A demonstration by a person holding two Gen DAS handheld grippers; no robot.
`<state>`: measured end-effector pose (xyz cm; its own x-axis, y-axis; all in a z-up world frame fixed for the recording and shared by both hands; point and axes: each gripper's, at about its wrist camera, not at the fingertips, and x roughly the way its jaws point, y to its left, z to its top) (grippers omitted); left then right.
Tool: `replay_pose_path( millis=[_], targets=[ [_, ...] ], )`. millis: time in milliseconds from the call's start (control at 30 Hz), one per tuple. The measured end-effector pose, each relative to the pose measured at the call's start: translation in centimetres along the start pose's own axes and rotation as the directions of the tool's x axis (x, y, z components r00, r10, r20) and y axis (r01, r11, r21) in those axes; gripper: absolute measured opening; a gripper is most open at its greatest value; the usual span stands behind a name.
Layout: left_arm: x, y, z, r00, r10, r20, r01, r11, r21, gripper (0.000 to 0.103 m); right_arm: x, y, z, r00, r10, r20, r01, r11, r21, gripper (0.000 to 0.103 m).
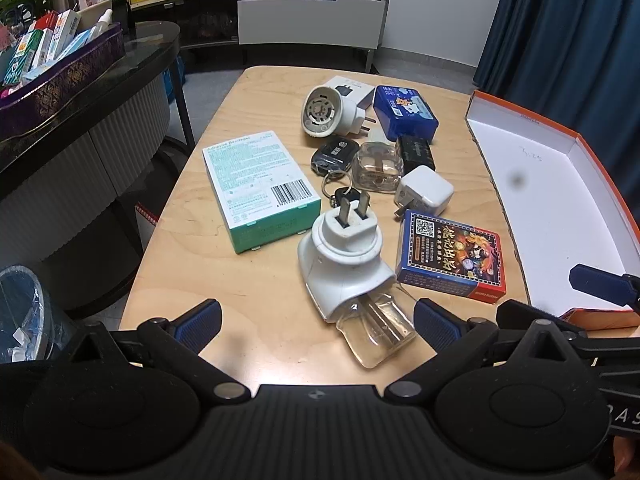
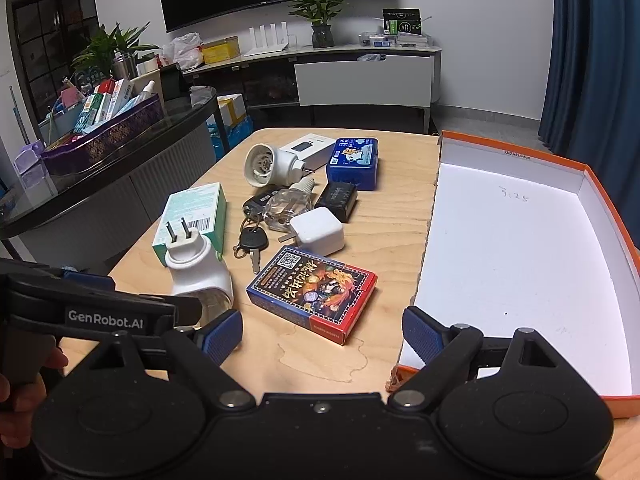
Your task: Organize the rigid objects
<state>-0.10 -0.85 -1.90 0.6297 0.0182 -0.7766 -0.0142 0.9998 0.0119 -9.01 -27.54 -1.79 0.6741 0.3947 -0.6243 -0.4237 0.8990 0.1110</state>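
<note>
Small rigid items lie scattered on a light wooden table. A white plug-in vaporizer with a clear bottle sits nearest, just ahead of my open left gripper. A blue card box lies in front of my open right gripper. Behind them are a green bandage box, a white charger cube, car keys, a blue tin and a second white vaporizer. An orange-rimmed white tray stands empty on the right.
A dark glass counter with a purple box of packets stands left of the table. A bin with a plastic liner sits at the lower left. A TV console and blue curtains lie beyond.
</note>
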Motion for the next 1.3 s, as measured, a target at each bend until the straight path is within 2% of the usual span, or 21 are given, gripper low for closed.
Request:
replay_pose_path(
  millis=[300, 667, 833, 900, 933, 967, 1033, 1067, 1100, 1300],
  targets=[
    [0.5, -0.3, 0.0, 1.0, 0.0, -0.013, 0.0, 1.0, -0.001, 0.103, 1.6, 1.7, 0.5, 1.0, -0.001, -0.003, 0.001, 1.0, -0.006, 0.102],
    [2.4, -0.9, 0.6, 0.999, 0.008, -0.032, -0.008, 1.0, -0.014, 0.103, 1.7, 1.5, 0.4, 1.0, -0.003, -0.011, 0.003, 1.0, -0.007, 0.102],
    [3.7, -1.1, 0.9, 0.999, 0.034, -0.042, -0.035, 0.999, -0.009, 0.103, 1.8, 1.4, 0.5, 1.0, -0.005, -0.015, 0.005, 1.0, -0.012, 0.102],
    [4.2, -0.6, 0.7, 0.998, 0.022, -0.058, -0.023, 1.0, -0.019, 0.098, 1.9, 1.3, 0.5, 1.0, -0.004, -0.018, 0.004, 1.0, -0.016, 0.102],
    [4.3, -0.2, 0.7, 0.998, -0.001, -0.07, -0.001, 0.999, -0.037, 0.091, 2.0, 1.5, 0.6, 1.0, -0.006, -0.02, 0.006, 1.0, -0.02, 0.102],
    [4.1, -0.1, 0.5, 0.999, -0.004, -0.052, 0.002, 0.999, -0.041, 0.089, 2.1, 1.6, 0.7, 1.0, -0.006, -0.024, 0.005, 1.0, -0.025, 0.102],
    [3.7, -0.3, 0.3, 0.999, -0.019, -0.039, 0.019, 1.0, -0.007, 0.065, 2.4, 1.8, 0.9, 0.999, 0.001, -0.036, -0.003, 0.999, -0.044, 0.102],
    [3.5, -0.5, 0.2, 0.999, -0.025, -0.041, 0.026, 1.0, 0.011, 0.058, 2.6, 1.8, 1.0, 0.999, 0.005, -0.041, -0.007, 0.998, -0.057, 0.102],
    [3.3, -0.5, 0.1, 0.999, -0.027, -0.039, 0.028, 0.999, 0.021, 0.055, 2.8, 1.9, 1.2, 0.999, 0.011, -0.047, -0.015, 0.997, -0.078, 0.102],
    [2.9, 0.3, -0.2, 0.998, -0.066, -0.022, 0.066, 0.998, 0.005, 0.055, 5.0, 2.9, 3.1, 0.994, 0.039, -0.1, -0.066, 0.957, -0.281, 0.102]
  ],
)
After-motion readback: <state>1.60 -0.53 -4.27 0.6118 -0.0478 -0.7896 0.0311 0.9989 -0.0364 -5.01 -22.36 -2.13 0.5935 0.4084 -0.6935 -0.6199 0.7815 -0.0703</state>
